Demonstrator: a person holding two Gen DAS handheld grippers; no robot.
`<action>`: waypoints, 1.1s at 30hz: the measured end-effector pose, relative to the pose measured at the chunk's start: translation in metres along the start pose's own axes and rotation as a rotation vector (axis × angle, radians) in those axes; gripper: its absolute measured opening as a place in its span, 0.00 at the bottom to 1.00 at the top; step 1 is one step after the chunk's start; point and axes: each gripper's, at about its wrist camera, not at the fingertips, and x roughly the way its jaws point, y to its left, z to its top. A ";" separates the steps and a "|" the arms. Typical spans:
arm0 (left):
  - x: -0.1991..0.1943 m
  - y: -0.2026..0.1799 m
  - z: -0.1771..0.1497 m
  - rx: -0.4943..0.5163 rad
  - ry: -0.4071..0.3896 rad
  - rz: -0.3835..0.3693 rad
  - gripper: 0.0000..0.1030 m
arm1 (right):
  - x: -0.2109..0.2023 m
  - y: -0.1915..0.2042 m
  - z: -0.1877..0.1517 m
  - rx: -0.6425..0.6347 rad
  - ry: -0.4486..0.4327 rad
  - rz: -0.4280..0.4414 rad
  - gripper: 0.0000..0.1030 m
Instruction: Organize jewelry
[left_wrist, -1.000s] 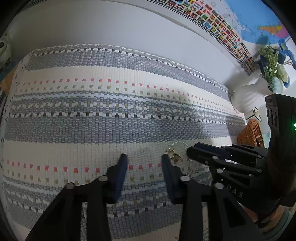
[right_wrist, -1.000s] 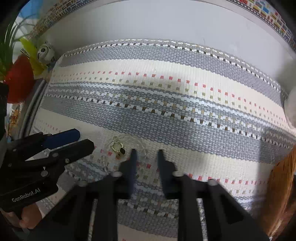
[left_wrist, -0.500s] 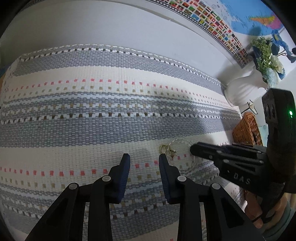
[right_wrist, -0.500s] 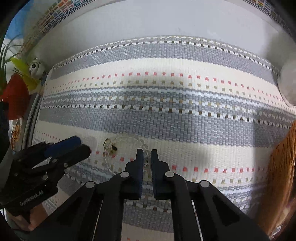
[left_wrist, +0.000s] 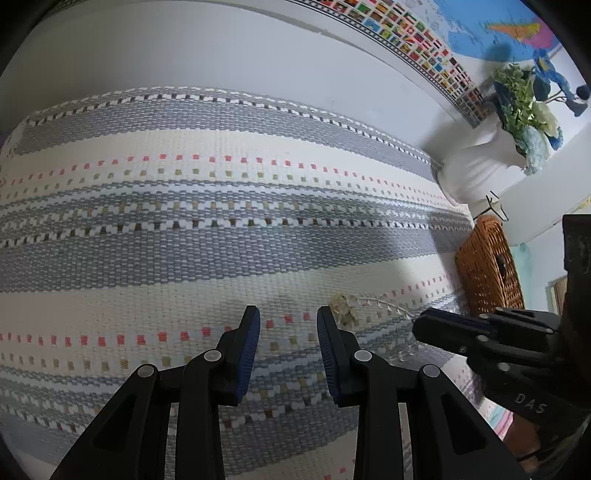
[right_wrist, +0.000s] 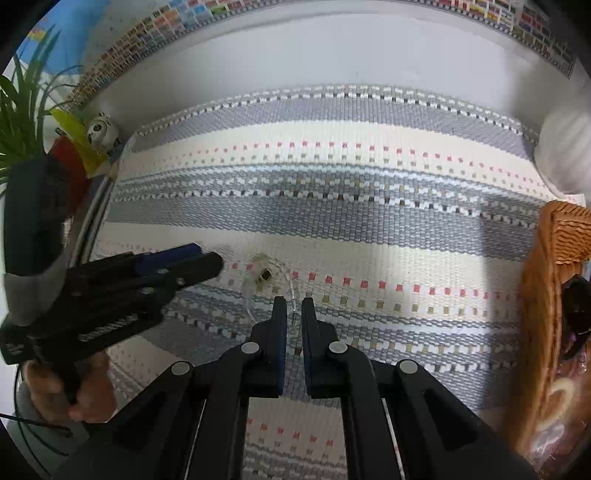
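On the striped woven mat (right_wrist: 369, 229), close to its near edge, lies a clear beaded bracelet (right_wrist: 258, 284) with a small gold-coloured charm, its loop spread flat across a cream band of the weave. The right gripper (right_wrist: 294, 312) has its jaws drawn almost together over the near part of that loop; a bead strand shows in the narrow gap between the blue pads, so it appears to be pinching the bracelet there, though whether the pads truly bear on the beads is hard to tell from either view. Gripping at the strand rather than at the charm seems sensible, since the thin run of beads fits between flat pads while the charm would likely slip.

The left gripper (left_wrist: 289, 325) hovers just beside the charm end with its jaws moderately apart and nothing between them. From its own camera the charm sits just right of its right finger, and the right gripper comes in from the far side over the strand. It is probably waiting to steady or take the other end, because a slack loop lifted at one point would dangle and swing.

A wicker basket (left_wrist: 487, 266) stands at the mat's right edge, near the bracelet, and is a likely place for it to go. The lift has not yet begun; the bracelet rests on the mat.
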 end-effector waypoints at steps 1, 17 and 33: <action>0.000 -0.002 0.000 0.004 0.002 -0.004 0.31 | -0.002 0.000 -0.001 0.004 0.002 -0.001 0.08; 0.012 -0.034 -0.008 0.094 0.049 -0.042 0.31 | -0.059 -0.018 -0.025 0.036 -0.055 0.044 0.08; 0.023 -0.073 -0.018 0.184 0.115 -0.145 0.32 | -0.028 -0.058 -0.065 0.158 0.103 -0.024 0.08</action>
